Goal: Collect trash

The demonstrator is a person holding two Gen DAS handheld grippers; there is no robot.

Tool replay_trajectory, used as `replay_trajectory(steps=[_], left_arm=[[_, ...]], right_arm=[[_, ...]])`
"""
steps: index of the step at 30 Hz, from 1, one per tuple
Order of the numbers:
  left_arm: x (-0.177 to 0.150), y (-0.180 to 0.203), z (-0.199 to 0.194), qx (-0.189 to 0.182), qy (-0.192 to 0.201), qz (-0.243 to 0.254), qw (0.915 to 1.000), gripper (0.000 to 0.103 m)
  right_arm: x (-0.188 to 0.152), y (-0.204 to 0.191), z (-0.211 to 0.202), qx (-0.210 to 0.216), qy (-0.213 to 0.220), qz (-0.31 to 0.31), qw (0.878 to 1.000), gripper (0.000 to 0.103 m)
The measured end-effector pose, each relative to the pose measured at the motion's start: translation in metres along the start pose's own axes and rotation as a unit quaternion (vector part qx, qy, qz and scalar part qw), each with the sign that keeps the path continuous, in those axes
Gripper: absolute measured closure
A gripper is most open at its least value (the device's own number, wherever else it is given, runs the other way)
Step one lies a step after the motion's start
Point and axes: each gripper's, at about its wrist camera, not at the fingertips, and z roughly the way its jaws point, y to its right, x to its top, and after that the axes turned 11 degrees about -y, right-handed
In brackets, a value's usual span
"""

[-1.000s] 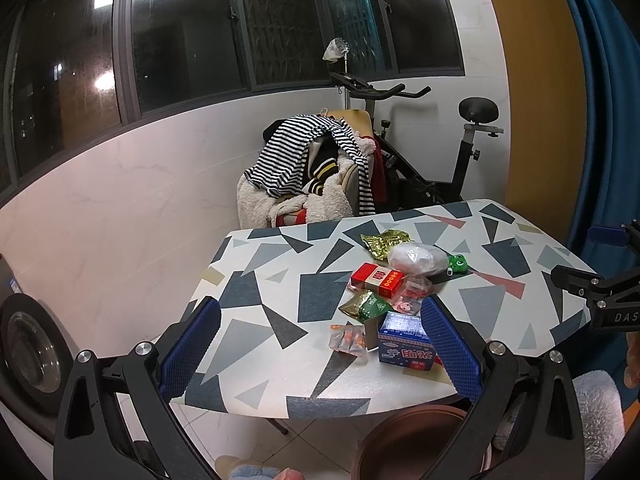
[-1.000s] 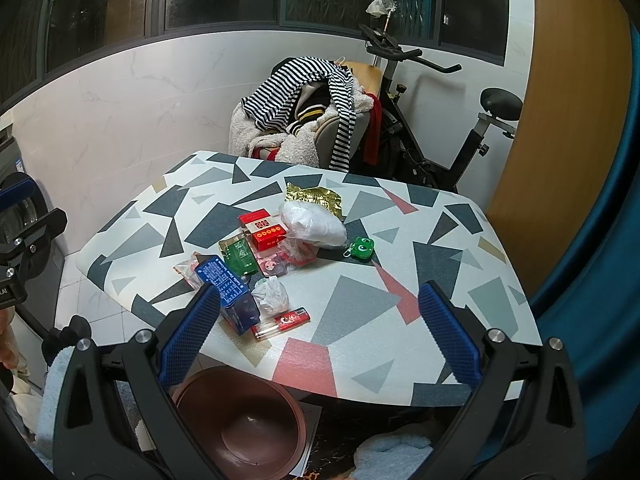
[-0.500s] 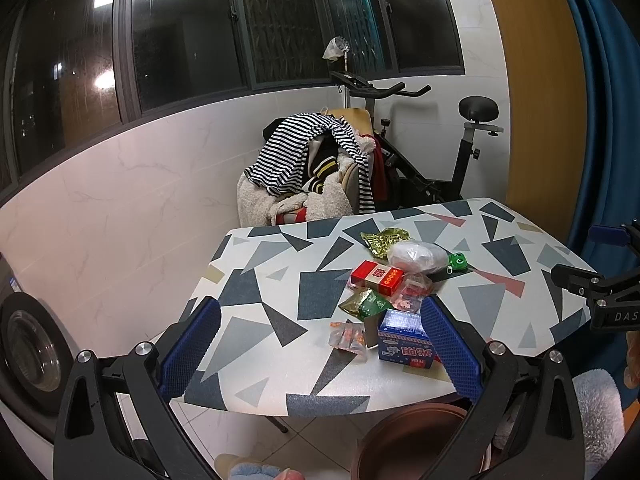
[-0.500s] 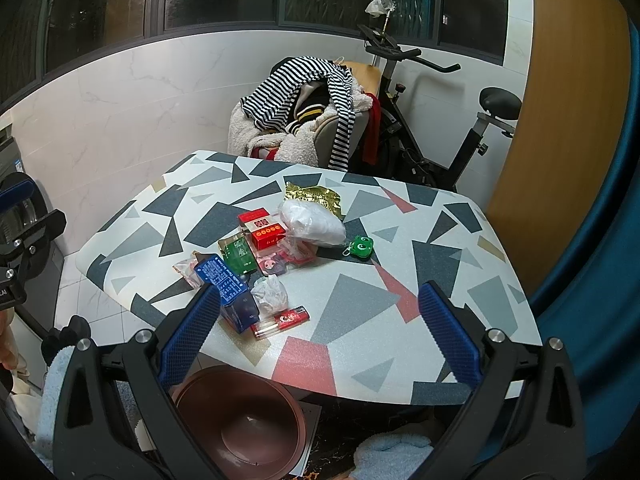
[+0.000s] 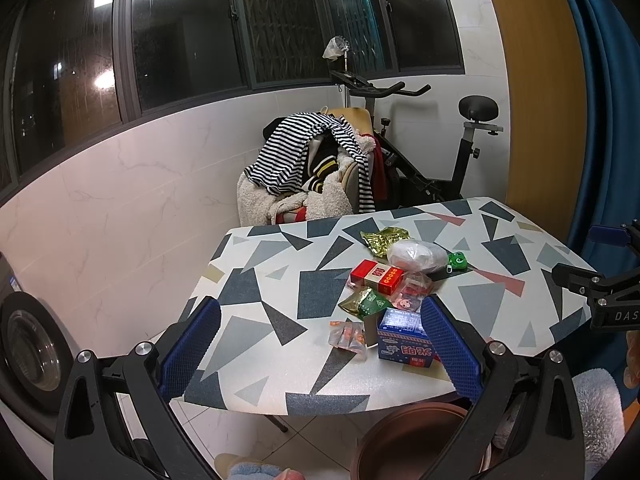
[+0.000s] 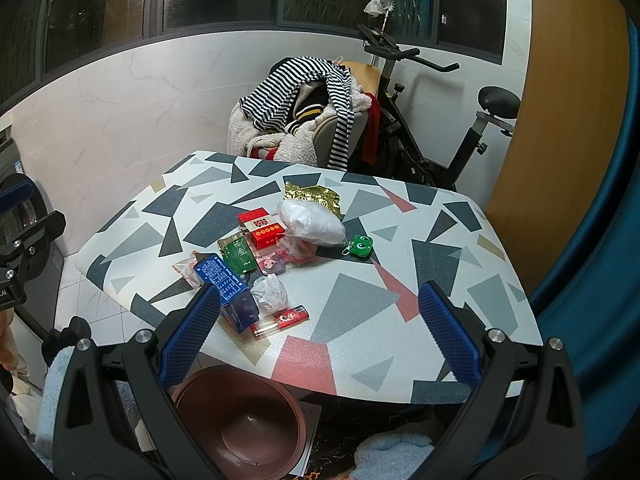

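Note:
Litter lies in a heap on the patterned table (image 5: 280,280) (image 6: 440,248): a blue box (image 5: 402,338) (image 6: 228,284), a red box (image 5: 376,276) (image 6: 262,228), a green packet (image 5: 366,302) (image 6: 237,254), a gold wrapper (image 5: 384,238) (image 6: 314,194), a white plastic bag (image 5: 416,255) (image 6: 312,222), a crumpled tissue (image 6: 270,294) and a red lighter (image 6: 282,320). A brown bin (image 5: 412,440) (image 6: 240,420) stands on the floor under the table's near edge. My left gripper (image 5: 320,354) and right gripper (image 6: 320,334) both hover open and hold nothing, short of the heap.
A chair piled with striped clothes (image 5: 308,164) (image 6: 304,104) and an exercise bike (image 5: 440,152) (image 6: 432,120) stand behind the table. A washing machine (image 5: 28,352) is at the left, a blue curtain (image 5: 600,100) at the right. A green frog keyring (image 6: 361,246) lies beside the heap.

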Motion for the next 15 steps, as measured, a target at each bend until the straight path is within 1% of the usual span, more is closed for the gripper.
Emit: replay_trajectory(steps=[13,15], left_arm=[[-0.0016,-0.0001,0.0013,-0.001,-0.003,-0.001,1.0,0.005],[-0.009,0.0049,0.0036,0.0,-0.005,-0.002,1.0,0.005]], right_arm=[[-0.0014,-0.0007,0.0011,0.002,0.0,0.0,1.0,0.006],[-0.0015,-0.0017,0.0016,0.001,-0.001,0.0,1.0,0.006]])
